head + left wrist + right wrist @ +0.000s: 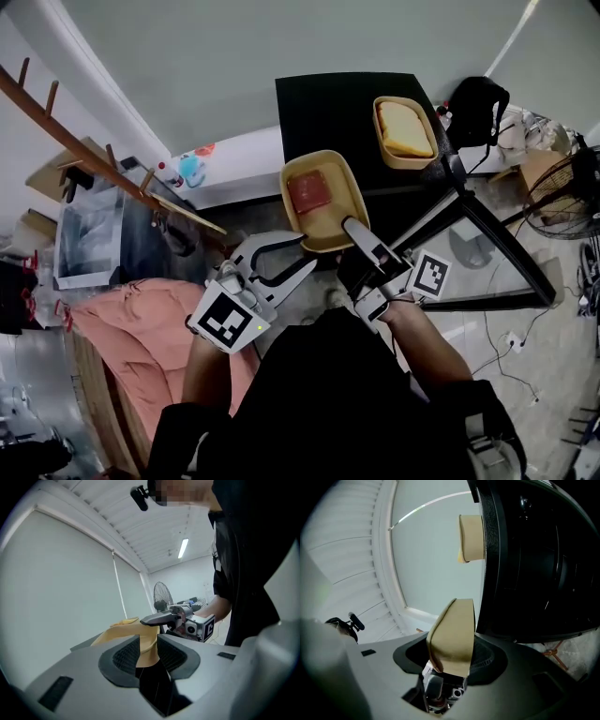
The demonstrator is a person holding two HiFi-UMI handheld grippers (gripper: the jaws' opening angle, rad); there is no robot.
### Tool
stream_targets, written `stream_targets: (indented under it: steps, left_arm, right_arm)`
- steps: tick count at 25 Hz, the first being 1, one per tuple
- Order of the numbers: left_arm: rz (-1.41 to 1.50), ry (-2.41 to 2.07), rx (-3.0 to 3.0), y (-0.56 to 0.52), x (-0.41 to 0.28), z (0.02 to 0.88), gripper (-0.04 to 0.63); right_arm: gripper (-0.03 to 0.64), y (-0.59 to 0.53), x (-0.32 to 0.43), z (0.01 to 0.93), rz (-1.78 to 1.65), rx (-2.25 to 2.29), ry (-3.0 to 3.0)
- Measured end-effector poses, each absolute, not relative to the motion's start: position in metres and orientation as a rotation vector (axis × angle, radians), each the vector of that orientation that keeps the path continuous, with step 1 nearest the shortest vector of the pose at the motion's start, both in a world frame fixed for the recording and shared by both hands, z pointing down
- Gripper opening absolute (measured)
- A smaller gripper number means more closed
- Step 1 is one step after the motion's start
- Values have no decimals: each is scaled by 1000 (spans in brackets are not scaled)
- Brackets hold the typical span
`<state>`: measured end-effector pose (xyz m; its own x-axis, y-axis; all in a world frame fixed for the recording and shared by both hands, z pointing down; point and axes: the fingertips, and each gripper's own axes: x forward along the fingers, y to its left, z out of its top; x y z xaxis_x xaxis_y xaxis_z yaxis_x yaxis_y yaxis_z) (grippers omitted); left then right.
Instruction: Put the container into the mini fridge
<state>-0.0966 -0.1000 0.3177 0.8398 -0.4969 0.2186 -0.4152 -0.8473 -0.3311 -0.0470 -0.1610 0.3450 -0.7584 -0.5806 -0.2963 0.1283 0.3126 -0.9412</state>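
A tan container [319, 202] with a red block inside hangs in the air before the person. My right gripper [349, 227] is shut on its near rim, and the tan wall [454, 634] fills the space between its jaws. My left gripper [307, 255] is at the near left corner with its jaws spread; the rim [140, 634] passes between them without being pressed. From the left gripper view, the right gripper [173, 618] shows on the container's far side. I cannot make out a mini fridge for certain.
A second tan container [405, 127] with yellow food sits on a black table [328, 108] just beyond. A white box [234, 159] stands left of the table. A wooden rack [94, 150], pink cloth [141, 319], a fan [562, 192] and a black bag [473, 108] surround.
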Motion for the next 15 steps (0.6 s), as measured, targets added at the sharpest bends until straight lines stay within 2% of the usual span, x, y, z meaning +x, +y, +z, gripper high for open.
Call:
stream_targets:
  steps: [3,15]
  left_arm:
    - [-332,685,-2803,-88,-103,317,126]
    - [-259,694,-3062,-63,-92,365,126]
  right_arm:
    - [224,-146,-40,347,-1492,-374,1948]
    - [224,-87,3,370,-1427,-396,1885]
